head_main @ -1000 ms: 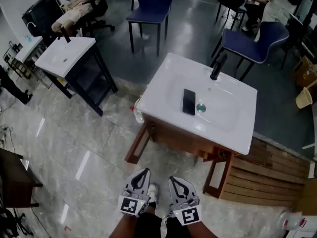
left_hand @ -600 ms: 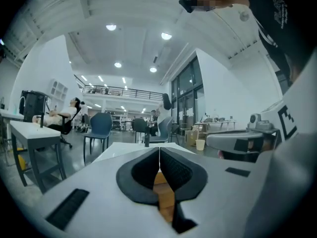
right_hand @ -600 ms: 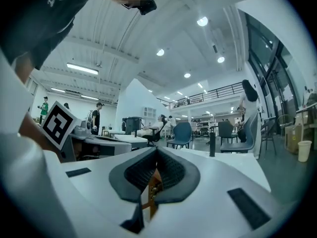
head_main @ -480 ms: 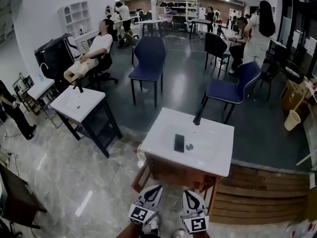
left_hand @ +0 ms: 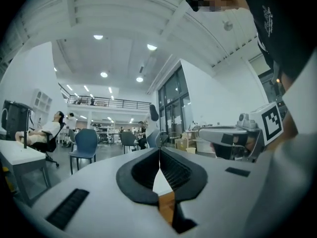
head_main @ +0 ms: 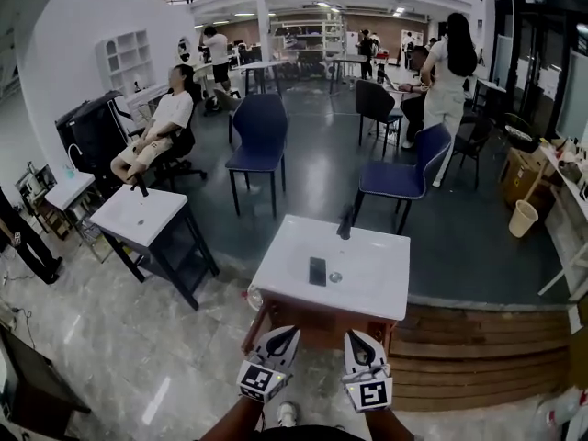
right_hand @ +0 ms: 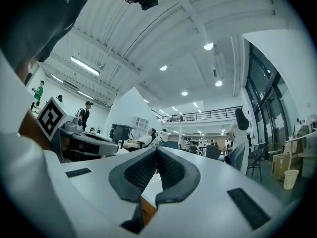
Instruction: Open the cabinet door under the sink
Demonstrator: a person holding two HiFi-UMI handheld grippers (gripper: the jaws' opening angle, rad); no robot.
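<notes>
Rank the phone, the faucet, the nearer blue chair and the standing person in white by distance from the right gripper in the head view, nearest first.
1. Phone, lying in the sink just ahead of the right gripper.
2. Faucet, at the sink's far edge.
3. Nearer blue chair, beyond the sink, to the right.
4. Standing person, far back on the right.

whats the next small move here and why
Probably lower the right hand-held gripper toward the cabinet front, opening its jaws: it and the left hand-held gripper are shut, empty, and aimed out over the sink rather than at the cabinet.
</notes>
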